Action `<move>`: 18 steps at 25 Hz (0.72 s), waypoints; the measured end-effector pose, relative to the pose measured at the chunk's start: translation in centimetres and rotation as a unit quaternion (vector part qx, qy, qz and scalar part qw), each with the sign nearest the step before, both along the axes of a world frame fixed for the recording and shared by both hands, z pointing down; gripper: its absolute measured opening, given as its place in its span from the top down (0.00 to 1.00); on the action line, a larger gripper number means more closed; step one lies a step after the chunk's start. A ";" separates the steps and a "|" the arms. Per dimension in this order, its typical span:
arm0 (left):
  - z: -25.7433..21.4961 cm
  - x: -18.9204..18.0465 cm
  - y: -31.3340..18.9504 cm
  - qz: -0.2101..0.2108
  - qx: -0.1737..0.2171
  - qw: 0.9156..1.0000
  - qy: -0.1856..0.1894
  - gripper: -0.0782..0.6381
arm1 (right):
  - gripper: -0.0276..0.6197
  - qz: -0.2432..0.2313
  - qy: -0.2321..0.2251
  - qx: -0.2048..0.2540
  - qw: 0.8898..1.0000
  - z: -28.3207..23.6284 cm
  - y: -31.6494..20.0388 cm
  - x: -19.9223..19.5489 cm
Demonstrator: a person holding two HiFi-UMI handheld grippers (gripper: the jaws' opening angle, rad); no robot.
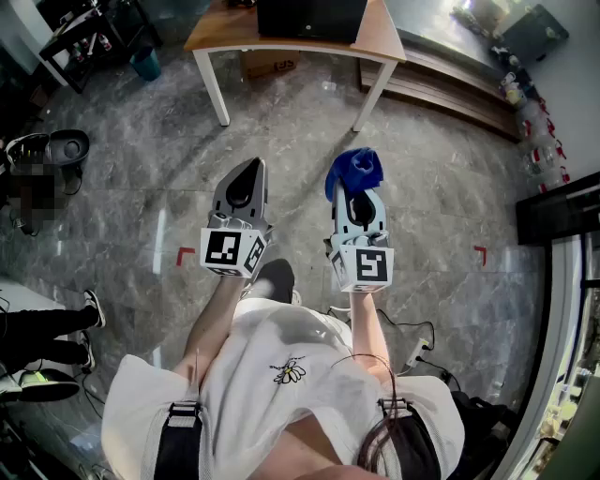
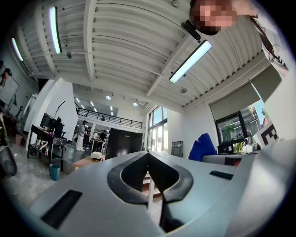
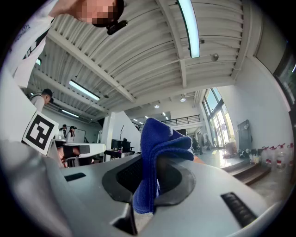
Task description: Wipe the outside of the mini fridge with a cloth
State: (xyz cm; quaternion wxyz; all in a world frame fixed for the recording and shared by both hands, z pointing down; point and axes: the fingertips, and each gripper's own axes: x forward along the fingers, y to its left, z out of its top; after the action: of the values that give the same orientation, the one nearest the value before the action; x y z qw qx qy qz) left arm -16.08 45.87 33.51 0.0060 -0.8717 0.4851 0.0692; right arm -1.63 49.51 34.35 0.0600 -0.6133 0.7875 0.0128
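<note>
Closest to the lens is the person's white shirt [image 1: 281, 375], with both forearms reaching forward over the grey marble floor [image 1: 422, 169]. At the end of the right forearm, the right gripper [image 1: 357, 197] is clamped on a blue cloth [image 3: 159, 139]. The fabric is pinched between the two jaws near their tips. A bunched fold stands up above the jaws and a loose tail hangs down through the gap toward the gripper body. Just beside it, the left gripper [image 1: 250, 171] has its jaws pressed together tip to tip with nothing between them. Both grippers are held in the air, level with each other. Well beyond them, a black box [image 1: 309, 19] sits at the front edge of a wooden table [image 1: 380, 37] with white legs, far from the cloth.
</note>
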 end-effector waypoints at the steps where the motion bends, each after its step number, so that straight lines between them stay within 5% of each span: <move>1: 0.3 0.4 -0.6 -0.001 0.000 1.000 0.000 0.88 | 0.85 0.000 -0.004 0.001 1.000 0.2 -0.8 0.4; 10: 2.0 2.6 -8.1 0.006 0.005 1.000 0.001 0.88 | 0.85 0.003 -0.008 0.005 1.000 1.3 -7.5 2.5; 18: -0.7 3.9 -22.7 0.022 0.028 0.999 0.018 0.88 | 0.85 0.006 0.031 0.001 0.999 0.0 -21.5 3.1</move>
State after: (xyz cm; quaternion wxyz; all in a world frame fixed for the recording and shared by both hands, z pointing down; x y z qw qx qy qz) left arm -12.19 23.12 32.80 0.0201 -0.8805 0.4633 0.0986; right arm 1.44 27.98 34.38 0.0356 -0.6175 0.7851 0.0329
